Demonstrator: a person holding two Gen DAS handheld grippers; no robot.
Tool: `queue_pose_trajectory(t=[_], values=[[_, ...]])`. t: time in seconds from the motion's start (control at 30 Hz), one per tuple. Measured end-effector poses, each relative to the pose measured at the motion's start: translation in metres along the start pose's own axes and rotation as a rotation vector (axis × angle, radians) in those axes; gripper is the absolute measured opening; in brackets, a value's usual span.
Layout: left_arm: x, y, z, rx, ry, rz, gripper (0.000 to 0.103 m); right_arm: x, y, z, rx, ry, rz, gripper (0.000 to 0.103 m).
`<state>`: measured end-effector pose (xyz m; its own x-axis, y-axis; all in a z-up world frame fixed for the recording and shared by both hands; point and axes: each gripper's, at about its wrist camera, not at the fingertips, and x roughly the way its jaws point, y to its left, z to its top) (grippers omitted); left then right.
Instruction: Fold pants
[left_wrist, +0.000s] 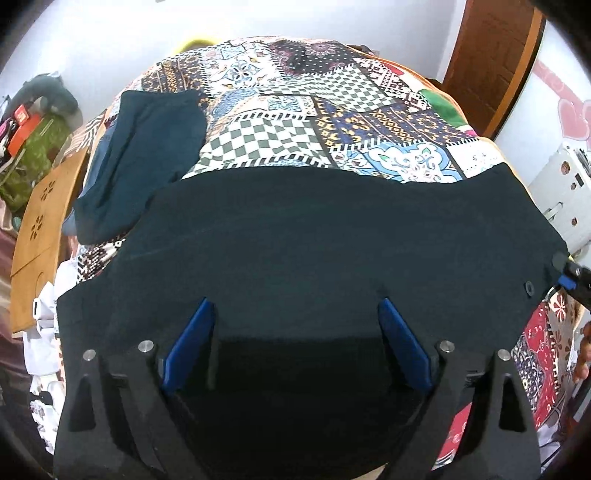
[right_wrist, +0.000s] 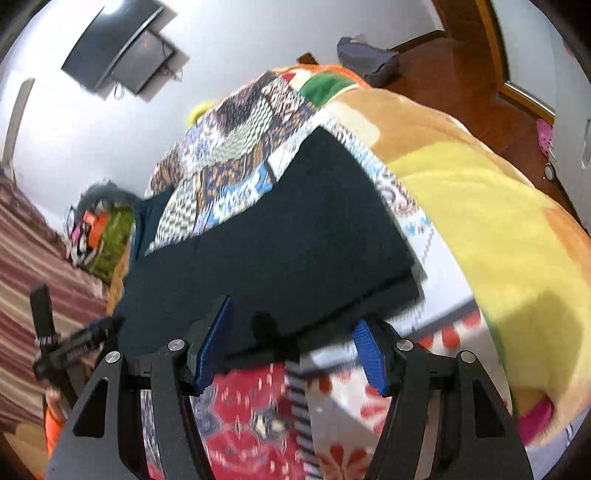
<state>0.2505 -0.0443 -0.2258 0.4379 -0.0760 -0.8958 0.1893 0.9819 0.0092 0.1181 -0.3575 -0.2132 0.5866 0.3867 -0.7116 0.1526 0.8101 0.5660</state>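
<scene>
Flat: dark pants (left_wrist: 332, 229) on patchwork bedspread (left_wrist: 295, 110).

The patchwork bedspread (left_wrist: 295, 110) lies bare across the upper middle of the left wrist view, giving open room beyond the black pants (left_wrist: 314, 251), which fill the frame's middle from side to side. At upper left a folded dark teal garment (left_wrist: 147, 155) takes up the bed's corner, with a wooden board (left_wrist: 44, 221) just beside it at the left edge. In the right wrist view a yellow and tan blanket (right_wrist: 480, 221) bulks up along the right of the frame, close beside the pants' edge.
</scene>
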Motion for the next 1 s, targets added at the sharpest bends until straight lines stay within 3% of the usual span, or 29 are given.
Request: queue_pose_trajectory(t=[0.03,0.13,0.2,0.23,0.4,0.47,0.6,0.8,1.0], values=[[0.001,-0.003,0.001,0.001,0.004,-0.009,0.092,0.0,0.001,0.003,0.003,-0.018,-0.008,0.055],[0.005,-0.011,0.005,0.004,0.009,-0.019,0.093,0.002,0.007,0.015,-0.018,-0.066,-0.042,0.037],[0.006,-0.019,0.007,0.017,0.008,-0.02,0.093,0.004,0.004,0.022,-0.02,-0.077,-0.054,0.012],[0.006,-0.022,0.007,0.023,0.006,-0.02,0.093,0.005,0.001,0.026,-0.019,-0.081,-0.051,0.009],[0.006,-0.034,0.01,0.067,0.004,-0.029,0.093,-0.007,-0.009,0.039,-0.046,-0.131,-0.074,0.007],[0.001,-0.03,0.009,0.069,-0.008,-0.019,0.093,-0.017,-0.01,0.044,-0.044,-0.167,-0.108,0.007],[-0.01,-0.012,0.005,0.032,-0.033,-0.011,0.093,-0.033,-0.001,0.056,-0.058,-0.19,-0.097,0.007],[-0.041,0.029,-0.001,-0.065,-0.107,-0.004,0.093,-0.052,0.046,0.065,-0.131,-0.244,-0.04,0.007],[-0.079,0.063,-0.01,-0.118,-0.211,0.024,0.093,-0.065,0.125,0.076,-0.249,-0.315,0.062,0.007]])
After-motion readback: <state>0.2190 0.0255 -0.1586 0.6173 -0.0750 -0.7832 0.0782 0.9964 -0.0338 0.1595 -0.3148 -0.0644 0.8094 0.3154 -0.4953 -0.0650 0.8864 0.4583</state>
